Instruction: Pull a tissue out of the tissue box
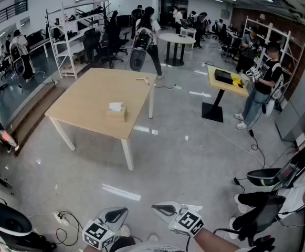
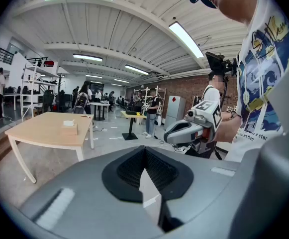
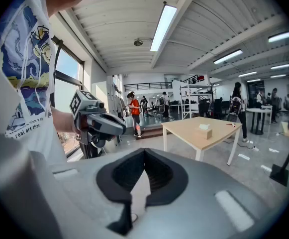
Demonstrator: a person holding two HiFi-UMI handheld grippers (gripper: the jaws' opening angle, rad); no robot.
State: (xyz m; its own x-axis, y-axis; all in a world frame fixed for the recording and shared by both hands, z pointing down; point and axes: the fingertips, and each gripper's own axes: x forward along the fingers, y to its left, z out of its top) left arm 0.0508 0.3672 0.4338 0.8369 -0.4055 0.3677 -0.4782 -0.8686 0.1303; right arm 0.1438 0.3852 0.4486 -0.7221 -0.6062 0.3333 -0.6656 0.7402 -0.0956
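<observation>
A tan tissue box (image 1: 116, 112) with a white tissue sticking up from its top stands near the middle of a light wooden table (image 1: 89, 96), far ahead across the floor. Both grippers are low at the frame's bottom edge, well short of the table. My left gripper (image 1: 116, 213) is shut and holds nothing. My right gripper (image 1: 164, 209) is shut and empty too. In the left gripper view my left gripper (image 2: 145, 151) points past the tissue box (image 2: 69, 128), with the right gripper (image 2: 184, 131) beside it. In the right gripper view my right gripper (image 3: 144, 153) faces the tissue box (image 3: 204, 131) and the left gripper (image 3: 107, 124).
Cables and a power strip (image 1: 63, 219) lie on the grey floor near my feet. A seated person (image 1: 278, 198) is at the right. A yellow-topped stand (image 1: 227, 83), a round white table (image 1: 176, 40), shelves (image 1: 73, 35) and several people stand beyond the wooden table.
</observation>
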